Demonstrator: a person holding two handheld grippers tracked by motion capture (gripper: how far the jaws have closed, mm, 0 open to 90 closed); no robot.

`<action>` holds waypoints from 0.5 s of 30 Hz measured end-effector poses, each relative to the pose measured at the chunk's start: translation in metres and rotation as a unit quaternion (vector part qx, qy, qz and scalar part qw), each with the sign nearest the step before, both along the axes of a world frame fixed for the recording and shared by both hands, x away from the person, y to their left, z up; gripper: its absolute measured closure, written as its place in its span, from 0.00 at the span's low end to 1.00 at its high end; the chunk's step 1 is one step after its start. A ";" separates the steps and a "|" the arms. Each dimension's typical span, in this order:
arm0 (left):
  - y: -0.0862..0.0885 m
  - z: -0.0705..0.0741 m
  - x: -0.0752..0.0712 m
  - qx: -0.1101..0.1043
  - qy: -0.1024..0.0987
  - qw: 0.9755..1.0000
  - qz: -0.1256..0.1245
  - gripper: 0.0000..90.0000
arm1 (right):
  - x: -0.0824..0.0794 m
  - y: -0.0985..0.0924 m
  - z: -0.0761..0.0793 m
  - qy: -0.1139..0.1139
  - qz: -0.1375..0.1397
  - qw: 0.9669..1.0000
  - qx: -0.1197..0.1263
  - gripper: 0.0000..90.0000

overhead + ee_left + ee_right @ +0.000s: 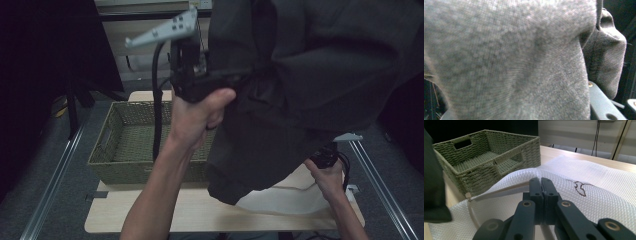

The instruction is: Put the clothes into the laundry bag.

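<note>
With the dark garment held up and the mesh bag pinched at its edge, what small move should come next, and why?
Probably lower the left tongs so the dark garment's hanging end meets the white mesh bag. The right tongs are shut on the bag's zipped rim, holding it by the woven basket, and the garment's lower end already hangs just over the bag.

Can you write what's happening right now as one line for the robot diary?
left gripper: holds dark garment up | right gripper: shut on white mesh bag | woven basket: on table
</note>
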State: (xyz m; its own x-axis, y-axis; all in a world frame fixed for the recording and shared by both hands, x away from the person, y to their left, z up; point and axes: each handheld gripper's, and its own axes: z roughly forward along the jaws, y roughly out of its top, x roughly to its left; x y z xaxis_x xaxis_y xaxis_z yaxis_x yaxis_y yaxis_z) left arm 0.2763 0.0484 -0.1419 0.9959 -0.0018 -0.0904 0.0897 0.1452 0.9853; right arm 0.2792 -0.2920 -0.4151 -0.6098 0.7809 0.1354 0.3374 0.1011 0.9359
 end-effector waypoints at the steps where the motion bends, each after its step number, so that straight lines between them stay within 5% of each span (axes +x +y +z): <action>1: -0.001 -0.009 0.001 -0.003 0.010 1.000 -0.002 0.72 | 0.000 0.000 0.000 0.000 0.000 1.000 0.000 0.99; 4: 0.000 -0.040 0.008 -0.009 0.033 0.999 -0.016 0.72 | 0.000 0.000 0.000 0.002 0.001 1.000 0.001 0.99; 8: 0.002 -0.063 0.012 -0.011 0.053 0.998 -0.017 0.72 | -0.001 0.001 -0.002 0.006 0.004 1.000 0.000 0.99; 12: 0.006 -0.098 0.016 0.007 0.062 0.998 -0.004 0.72 | -0.001 0.000 -0.003 0.006 0.004 1.000 -0.001 0.99; 15: 0.008 -0.110 0.018 0.013 0.065 0.998 0.005 0.72 | -0.001 0.000 -0.003 0.007 0.006 1.000 -0.002 0.99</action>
State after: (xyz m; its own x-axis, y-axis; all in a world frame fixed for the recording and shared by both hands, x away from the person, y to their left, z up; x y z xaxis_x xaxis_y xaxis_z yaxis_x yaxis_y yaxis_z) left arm 0.2938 0.0561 -0.2518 0.9755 0.0113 -0.2197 0.2167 0.1218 0.9686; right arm 0.2781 -0.2923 -0.4178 -0.6177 0.7736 0.1414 0.3499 0.1093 0.9304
